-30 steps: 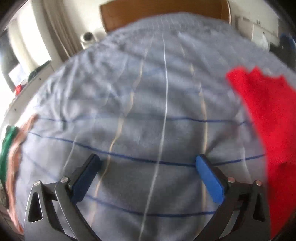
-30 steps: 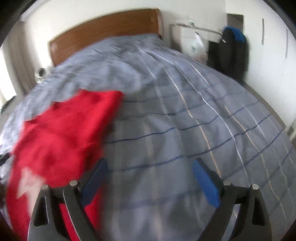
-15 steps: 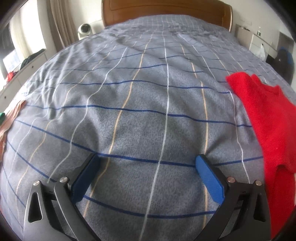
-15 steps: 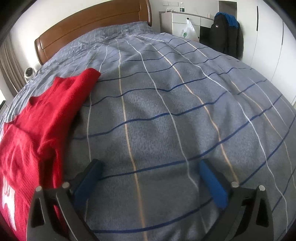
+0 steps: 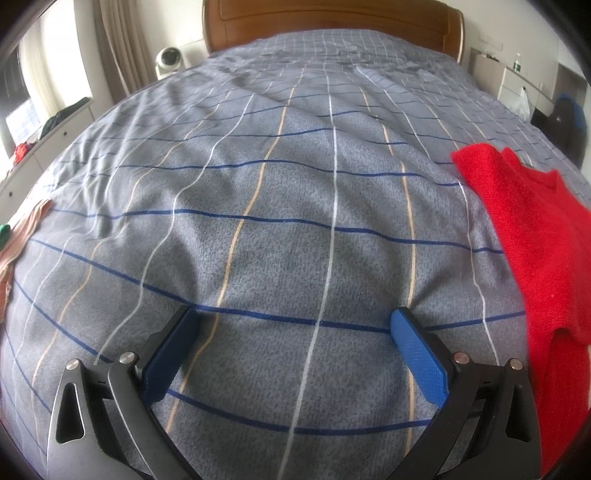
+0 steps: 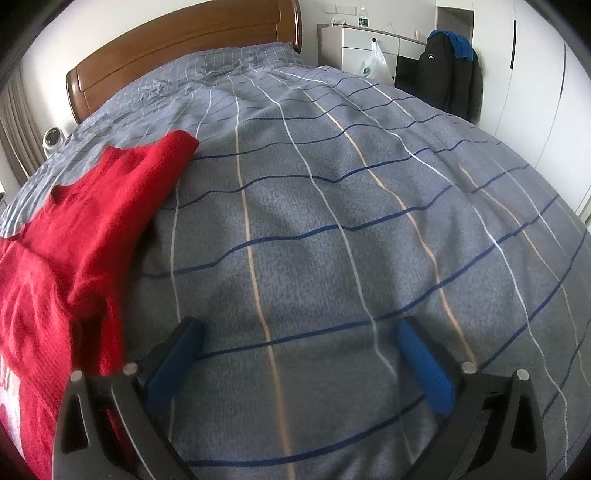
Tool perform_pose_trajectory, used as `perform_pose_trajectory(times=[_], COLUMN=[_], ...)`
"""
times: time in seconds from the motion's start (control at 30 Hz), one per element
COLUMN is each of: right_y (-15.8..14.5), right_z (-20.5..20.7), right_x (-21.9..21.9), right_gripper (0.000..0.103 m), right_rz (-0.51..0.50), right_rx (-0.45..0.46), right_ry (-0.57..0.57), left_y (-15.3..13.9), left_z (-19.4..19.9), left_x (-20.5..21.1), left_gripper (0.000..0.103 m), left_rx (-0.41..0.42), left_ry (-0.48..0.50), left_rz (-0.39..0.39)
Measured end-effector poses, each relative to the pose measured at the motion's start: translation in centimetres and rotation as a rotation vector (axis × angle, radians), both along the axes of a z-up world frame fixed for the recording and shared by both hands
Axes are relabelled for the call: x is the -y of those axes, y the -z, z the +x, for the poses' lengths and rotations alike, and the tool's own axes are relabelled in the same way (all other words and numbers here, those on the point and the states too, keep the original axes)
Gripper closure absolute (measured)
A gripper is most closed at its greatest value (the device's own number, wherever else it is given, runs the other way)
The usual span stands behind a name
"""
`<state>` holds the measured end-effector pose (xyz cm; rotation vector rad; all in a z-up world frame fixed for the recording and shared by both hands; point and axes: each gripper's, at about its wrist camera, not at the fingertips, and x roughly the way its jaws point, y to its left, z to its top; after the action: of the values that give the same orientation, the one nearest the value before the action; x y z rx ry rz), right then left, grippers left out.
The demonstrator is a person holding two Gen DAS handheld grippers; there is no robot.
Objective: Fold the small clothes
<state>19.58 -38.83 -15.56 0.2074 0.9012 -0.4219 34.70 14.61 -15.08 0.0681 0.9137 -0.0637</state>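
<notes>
On the bed [image 5: 295,206], under a grey-blue checked cover, lies the red sweater [image 5: 535,236]. It's spread flat w/ its collar end toward the wooden headboard [image 5: 332,22]. In left wrist view it sits at the right edge, beside the left tool [image 5: 291,332] but not touching it. In right wrist view the same sweater [image 6: 77,236] fills the left side, its rumpled edge just beside the right tool's [image 6: 299,343] left finger; a white patch shows low at the frame edge.

Left tool: jaws wide apart, nothing btwn the blue pads, only bare cover below. Right tool: jaws at full spread, also holding nothing, cover only btwn them.

At far left in left wrist view, a peach-coloured garment [image 5: 22,236] w/ a bit of green lies at the bed's edge, well apart from the sweater.
</notes>
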Motion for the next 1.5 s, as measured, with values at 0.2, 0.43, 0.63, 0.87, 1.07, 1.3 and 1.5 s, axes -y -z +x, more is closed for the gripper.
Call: perform_pose_trajectory(times=[0.2,0.43,0.63,0.87,1.07,1.3,1.5], right_y=[-0.01,0.04,-0.07,-0.07,-0.09,-0.08,-0.07], right_z=[0.02,0.08,-0.04,-0.01,0.00,-0.02,-0.04], right_x=[-0.04,-0.01,-0.15,-0.18,-0.19,-0.17,-0.17], right_gripper=[0.000,0.000,0.000,0.000,0.000,0.000,0.000], right_rz=[-0.004,-0.005,-0.011,-0.014,-0.013,-0.013,-0.013], right_rx=[-0.001,-0.003,-0.005,-0.006,-0.005,-0.005,-0.005], right_ry=[0.001,0.001,0.002,0.002,0.002,0.002,0.003], left_y=[0.02,0.02,0.02,0.02,0.03,0.02,0.02], left_z=[-0.06,-0.06,-0.05,-0.05,-0.06,0.02,0.02], left_x=[0.06,0.04,0.03,0.03,0.05,-0.07,-0.08], left_gripper=[0.000,0.000,0.000,0.000,0.000,0.000,0.000], left_rx=[0.000,0.000,0.000,0.000,0.000,0.000,0.000], left_ry=[0.000,0.000,0.000,-0.001,-0.001,-0.001,-0.001], left_rz=[0.000,0.000,0.000,0.000,0.000,0.000,0.000])
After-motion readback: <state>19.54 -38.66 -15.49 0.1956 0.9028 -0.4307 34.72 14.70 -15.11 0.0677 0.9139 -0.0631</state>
